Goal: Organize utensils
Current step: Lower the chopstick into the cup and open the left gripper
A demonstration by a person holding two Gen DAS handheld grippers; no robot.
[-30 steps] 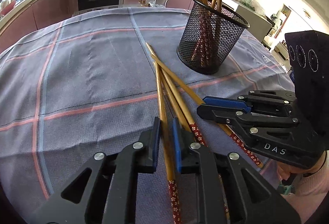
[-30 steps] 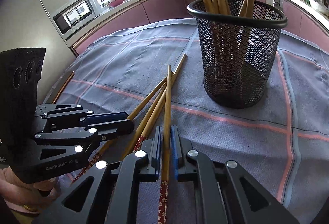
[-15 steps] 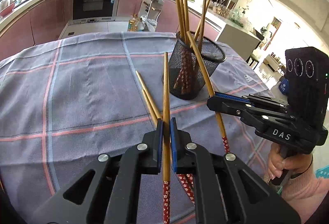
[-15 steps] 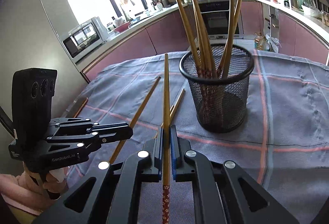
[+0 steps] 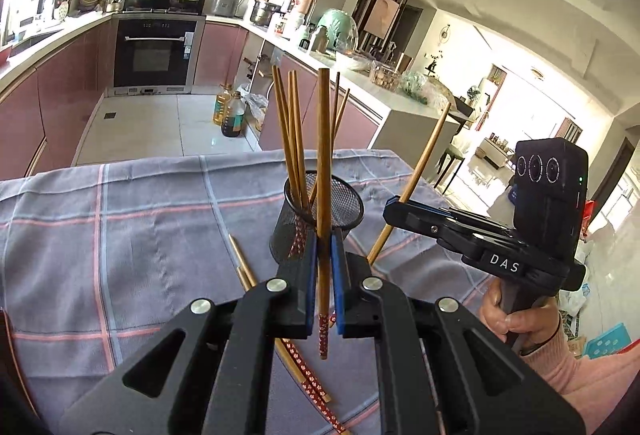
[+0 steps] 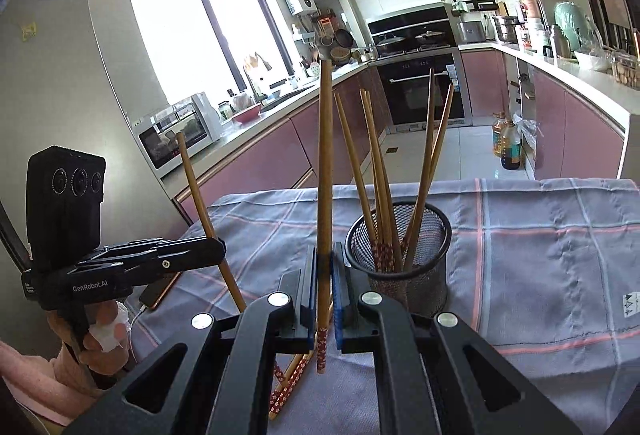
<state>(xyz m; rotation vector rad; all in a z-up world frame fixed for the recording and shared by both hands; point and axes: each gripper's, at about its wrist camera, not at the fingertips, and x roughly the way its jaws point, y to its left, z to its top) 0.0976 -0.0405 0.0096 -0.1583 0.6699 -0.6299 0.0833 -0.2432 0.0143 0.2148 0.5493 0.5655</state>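
Bamboo-brown chopsticks with red flower-patterned handle ends fill both views. The left gripper point(image 5: 323, 287) pinches one chopstick point(image 5: 323, 171) upright, patterned end down; its lower shaft is hidden between the blue pads. The right gripper point(image 6: 322, 291) clamps another chopstick point(image 6: 325, 163) the same way. At 12 o'clock beyond each stands a black wire-mesh cup point(image 6: 400, 255) holding more chopsticks tips-up. Loose chopsticks point(image 5: 280, 335) lie on the grey checked tablecloth point(image 5: 140, 243), partly covered by the grippers.
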